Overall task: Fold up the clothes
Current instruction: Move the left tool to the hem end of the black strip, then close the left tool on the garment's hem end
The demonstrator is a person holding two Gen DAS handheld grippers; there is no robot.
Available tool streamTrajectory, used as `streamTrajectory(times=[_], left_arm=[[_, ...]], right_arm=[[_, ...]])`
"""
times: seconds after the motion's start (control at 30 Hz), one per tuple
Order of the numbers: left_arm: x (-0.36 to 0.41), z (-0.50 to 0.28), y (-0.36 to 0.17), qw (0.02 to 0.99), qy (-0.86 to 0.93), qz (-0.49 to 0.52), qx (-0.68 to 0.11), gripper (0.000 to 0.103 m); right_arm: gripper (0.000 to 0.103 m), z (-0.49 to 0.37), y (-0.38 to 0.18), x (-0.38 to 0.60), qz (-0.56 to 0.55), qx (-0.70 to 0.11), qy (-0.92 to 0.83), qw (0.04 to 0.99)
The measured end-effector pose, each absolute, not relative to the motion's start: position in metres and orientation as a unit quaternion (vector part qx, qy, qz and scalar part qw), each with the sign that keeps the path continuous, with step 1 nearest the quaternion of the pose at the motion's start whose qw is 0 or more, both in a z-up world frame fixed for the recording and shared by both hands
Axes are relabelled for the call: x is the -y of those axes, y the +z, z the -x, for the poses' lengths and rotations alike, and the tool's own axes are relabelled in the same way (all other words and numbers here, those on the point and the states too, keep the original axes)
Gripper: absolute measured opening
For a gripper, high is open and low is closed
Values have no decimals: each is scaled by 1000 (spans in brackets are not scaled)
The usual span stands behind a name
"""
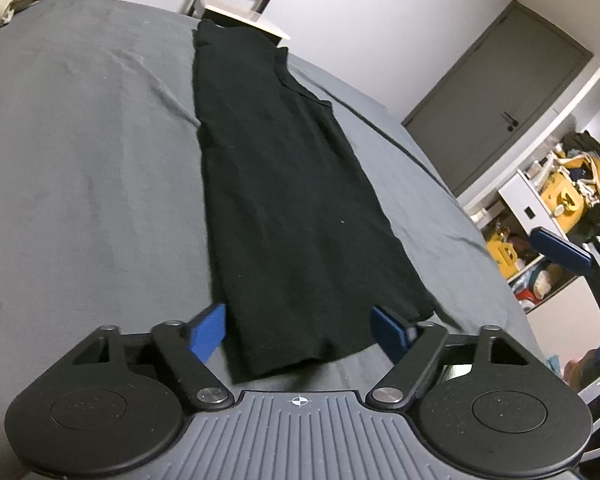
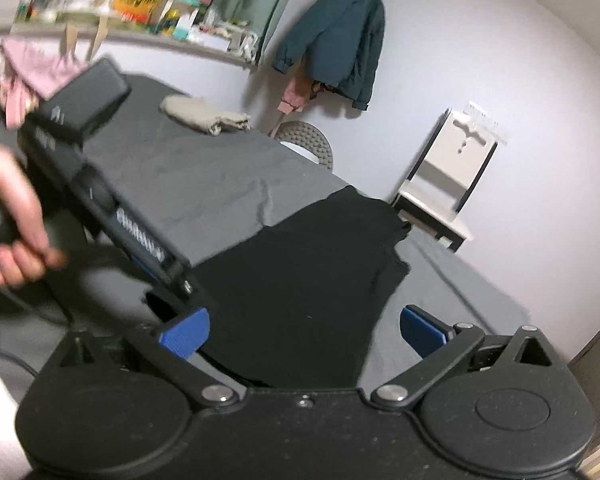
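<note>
A long black knitted garment (image 1: 284, 184), folded into a narrow strip, is laid flat on the dark grey cloth-covered tabletop (image 1: 80, 152). It runs from the near edge, just in front of the left gripper, to the far edge beside a white chair (image 1: 244, 12). In the right wrist view the same black garment (image 2: 300, 280) is seen spread across the near part of the grey cloth (image 2: 188, 188), its far end reaching toward the edge by the white chair (image 2: 452, 176).

The left gripper (image 1: 298, 330) is held low and nearly level over the near edge, pointing along the length of the garment. Its blue-padded fingers (image 1: 208, 332) are spread wide to either side of the garment's near end, and nothing is clamped between them; whether the pads touch the fabric cannot be told.

The right gripper (image 2: 304, 334) is tilted and raised above the near end of the garment, its blue fingers (image 2: 186, 332) likewise wide apart and holding nothing. In its view, the left gripper's black body is seen at the left, slanted downward toward the cloth, its handle grasped by a hand (image 2: 12, 224) with fingers curled round the grip.

A folded beige cloth (image 2: 204, 116) lies at the far corner of the tabletop, well apart from the black garment. A dark teal jacket (image 2: 340, 36) is hung on the wall behind.
</note>
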State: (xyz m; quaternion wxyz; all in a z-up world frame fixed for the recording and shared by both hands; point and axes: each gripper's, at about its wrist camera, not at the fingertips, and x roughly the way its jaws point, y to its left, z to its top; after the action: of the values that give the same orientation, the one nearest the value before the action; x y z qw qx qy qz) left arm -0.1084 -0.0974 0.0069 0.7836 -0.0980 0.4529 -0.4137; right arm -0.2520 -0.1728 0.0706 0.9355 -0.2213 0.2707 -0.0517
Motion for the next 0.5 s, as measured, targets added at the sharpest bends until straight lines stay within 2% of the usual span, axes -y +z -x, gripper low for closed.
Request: streamTrajectory(times=[0.1,0.27,0.3,0.33,0.5], left_arm=[[91,105,6,780,-408,114,-461,63],[89,104,-1,762,-414,136,-479,61],[89,104,-2,758,-415,140,-483,58],[88,104,-4,754,-417,144,-487,50],[87,104,-11,734,-424,165,-505,43]], right_arm=[[103,249,65,169,256,-285,-61,922],[103,246,53,161,296,-300,-57,905],[103,246,52,161,302,-303,-55,902],[103,245,49,160,306,-306,-54,900],[103,241,42,156,313,-318,-45,894]])
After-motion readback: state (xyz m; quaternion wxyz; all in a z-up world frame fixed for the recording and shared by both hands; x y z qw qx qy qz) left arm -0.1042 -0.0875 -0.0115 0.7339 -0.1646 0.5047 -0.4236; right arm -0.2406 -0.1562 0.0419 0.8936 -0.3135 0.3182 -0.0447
